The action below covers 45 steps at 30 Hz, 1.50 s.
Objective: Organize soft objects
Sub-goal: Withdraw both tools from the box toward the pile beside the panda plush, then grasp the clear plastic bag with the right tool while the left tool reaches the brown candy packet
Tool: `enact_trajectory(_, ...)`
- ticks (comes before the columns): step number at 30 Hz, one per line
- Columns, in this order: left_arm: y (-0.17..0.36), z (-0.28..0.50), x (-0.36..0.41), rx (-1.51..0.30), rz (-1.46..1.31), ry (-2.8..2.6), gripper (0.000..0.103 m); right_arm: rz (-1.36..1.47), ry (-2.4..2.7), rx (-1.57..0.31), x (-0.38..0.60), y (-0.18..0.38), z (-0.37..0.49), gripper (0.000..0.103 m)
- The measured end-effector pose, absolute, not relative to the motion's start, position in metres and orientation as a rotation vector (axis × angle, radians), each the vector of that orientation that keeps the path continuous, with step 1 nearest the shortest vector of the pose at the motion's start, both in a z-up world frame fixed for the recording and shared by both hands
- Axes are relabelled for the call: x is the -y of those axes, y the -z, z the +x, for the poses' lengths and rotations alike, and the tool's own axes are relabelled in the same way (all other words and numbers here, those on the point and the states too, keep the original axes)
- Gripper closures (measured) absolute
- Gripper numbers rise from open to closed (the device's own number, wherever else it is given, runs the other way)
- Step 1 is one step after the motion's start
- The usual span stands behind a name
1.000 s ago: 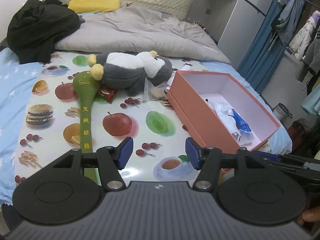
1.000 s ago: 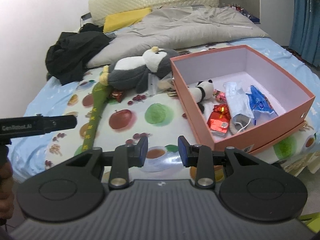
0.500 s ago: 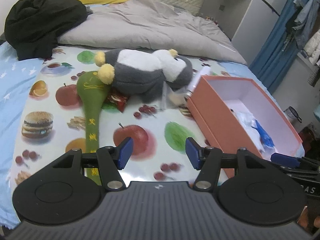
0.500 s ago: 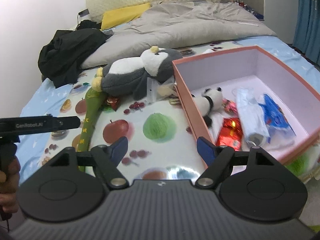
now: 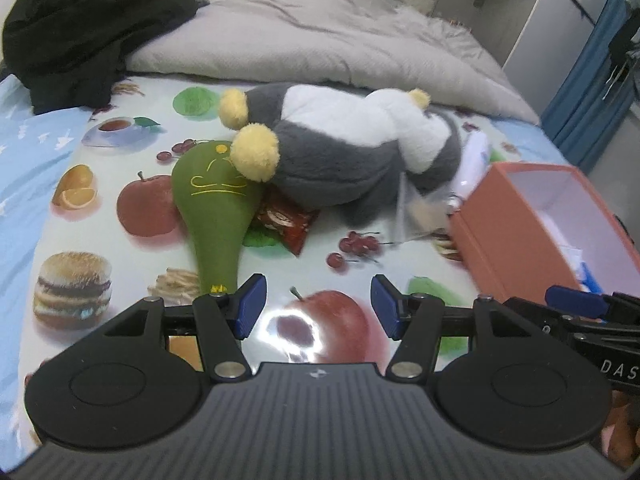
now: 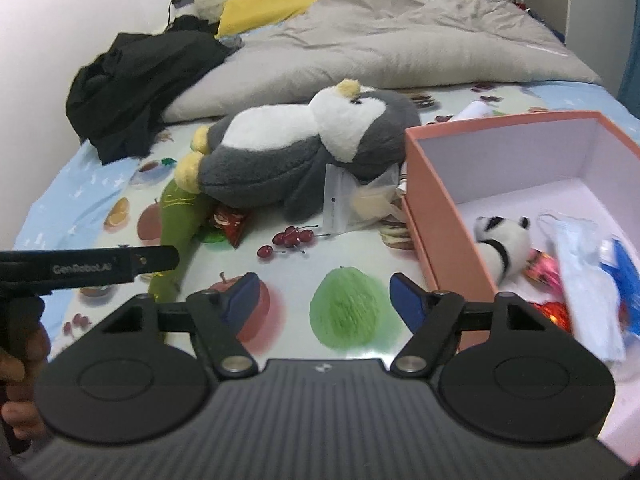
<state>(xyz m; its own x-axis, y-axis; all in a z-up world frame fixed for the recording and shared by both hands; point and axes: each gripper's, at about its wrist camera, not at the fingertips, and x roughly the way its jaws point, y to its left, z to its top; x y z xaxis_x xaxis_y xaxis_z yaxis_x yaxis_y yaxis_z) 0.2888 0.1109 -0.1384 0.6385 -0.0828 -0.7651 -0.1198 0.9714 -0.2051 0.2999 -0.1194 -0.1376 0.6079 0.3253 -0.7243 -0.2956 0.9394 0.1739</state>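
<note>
Both my grippers empty: left gripper (image 5: 316, 306) jaws apart, right gripper (image 6: 322, 300) jaws closing slightly. Grey-and-white plush penguin (image 5: 340, 152) lies frame centre beside orange cardboard box (image 6: 444, 216). Looks light, squashy; I'd pinch its body.

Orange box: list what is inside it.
The orange box holds a small panda plush, a blue face mask, and red, pink and blue wrappers. Anything beneath them is hidden.

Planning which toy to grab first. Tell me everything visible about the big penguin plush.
The penguin plush is fluffy, dark grey with a white belly and face, yellow feet and a yellow tuft. It lies on its side on the fruit-print sheet, feet overlapping the green fabric mallet, a red snack packet partly beneath it, head near the orange box.
</note>
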Motion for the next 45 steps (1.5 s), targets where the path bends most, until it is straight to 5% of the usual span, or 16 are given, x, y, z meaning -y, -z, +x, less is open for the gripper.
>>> enact_trajectory(12,0.202,0.363,-0.115,-0.935,-0.303,-0.087,0.041,0.003,-0.379,-0.883,0.086,0.187,0.38,0.045)
enact_trajectory(23,0.23,0.385,-0.106,-0.878,-0.309,-0.174,0.054,-0.021,-0.325,-0.881,0.062,0.217,0.434,0.054)
enact_trajectory(34,0.232,0.387,-0.107,-0.848,-0.324,-0.218,0.075,-0.133,-0.302,-0.889,0.042,0.231,0.435,0.099)
enact_trajectory(45,0.225,0.353,-0.106,-0.869,-0.415,-0.163,0.086,-0.173,-0.329,-0.892,0.056,0.214,0.398,0.1)
